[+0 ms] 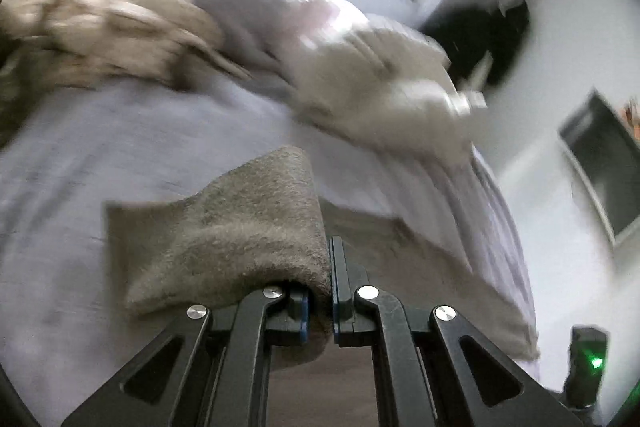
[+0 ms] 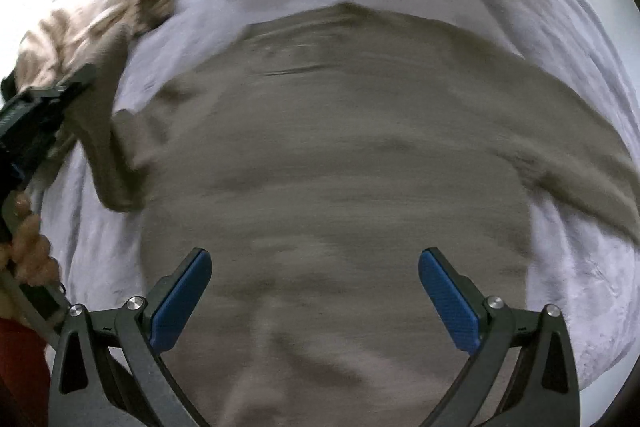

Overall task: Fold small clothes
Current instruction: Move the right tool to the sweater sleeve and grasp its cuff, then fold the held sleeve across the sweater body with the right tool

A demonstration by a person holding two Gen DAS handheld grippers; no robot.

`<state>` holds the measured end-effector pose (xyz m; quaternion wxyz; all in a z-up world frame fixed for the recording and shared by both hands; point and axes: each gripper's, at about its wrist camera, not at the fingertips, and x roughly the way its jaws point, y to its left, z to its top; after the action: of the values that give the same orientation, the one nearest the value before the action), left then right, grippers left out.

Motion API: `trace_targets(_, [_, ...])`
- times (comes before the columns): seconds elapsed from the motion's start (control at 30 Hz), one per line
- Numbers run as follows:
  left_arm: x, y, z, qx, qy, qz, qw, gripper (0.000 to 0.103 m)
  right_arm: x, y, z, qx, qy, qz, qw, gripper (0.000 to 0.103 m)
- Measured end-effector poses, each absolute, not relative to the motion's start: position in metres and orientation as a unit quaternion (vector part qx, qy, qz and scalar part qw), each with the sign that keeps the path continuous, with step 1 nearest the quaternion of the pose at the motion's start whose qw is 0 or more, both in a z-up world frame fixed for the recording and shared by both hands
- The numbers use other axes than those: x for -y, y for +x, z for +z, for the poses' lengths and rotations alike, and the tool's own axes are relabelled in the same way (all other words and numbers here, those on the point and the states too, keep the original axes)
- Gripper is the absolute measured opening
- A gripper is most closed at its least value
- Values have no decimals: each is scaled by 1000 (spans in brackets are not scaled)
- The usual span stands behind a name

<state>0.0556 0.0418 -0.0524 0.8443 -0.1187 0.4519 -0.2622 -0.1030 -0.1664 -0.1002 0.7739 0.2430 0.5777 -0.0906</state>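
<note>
grey-brown garment (image 2: 344,163) is lying spread across the pale lilac bedsheet (image 2: 568,39), filling most of the right wrist view. right gripper (image 2: 315,291) is hovering over the garment's near end, its blue-padded fingers (image 2: 182,301) spread wide and gripping nothing. left gripper (image 1: 319,301) is pinching a folded edge of the garment, lifting it off the sheet at the garment's left side. beige clothing (image 1: 100,27) is lying crumpled beyond the garment, with white clothing (image 1: 384,83) heaped near it.
</note>
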Motion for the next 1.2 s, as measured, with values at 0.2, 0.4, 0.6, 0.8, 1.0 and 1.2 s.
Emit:
trace_targets(0.2, [58, 27, -115, -511, -23, -287, 810, 9, 221, -130, -134, -589, 270, -140, 748, 103])
trace_targets(0.4, [53, 2, -122, -527, 17, -253, 811, 61, 237, -130, -139, -598, 251, -151, 746, 103])
trace_targets(0.6, [-44, -16, -85, -512, 3, -186, 839, 62, 190, -63, -103, -558, 115, -88, 817, 103])
trace_targets(0.8, [-125, 21, -119, -566, -20, -80, 821, 61, 82, 12, -110, -505, -174, -6, 846, 102])
trace_targets(1.0, [-145, 19, -143, -577, -44, -69, 812, 62, 76, 41, -140, -513, -237, -21, 825, 32])
trace_targets(1.2, [-146, 17, -139, -581, -58, -88, 807, 62, 236, 4, -123, -501, 217, -86, 834, 59])
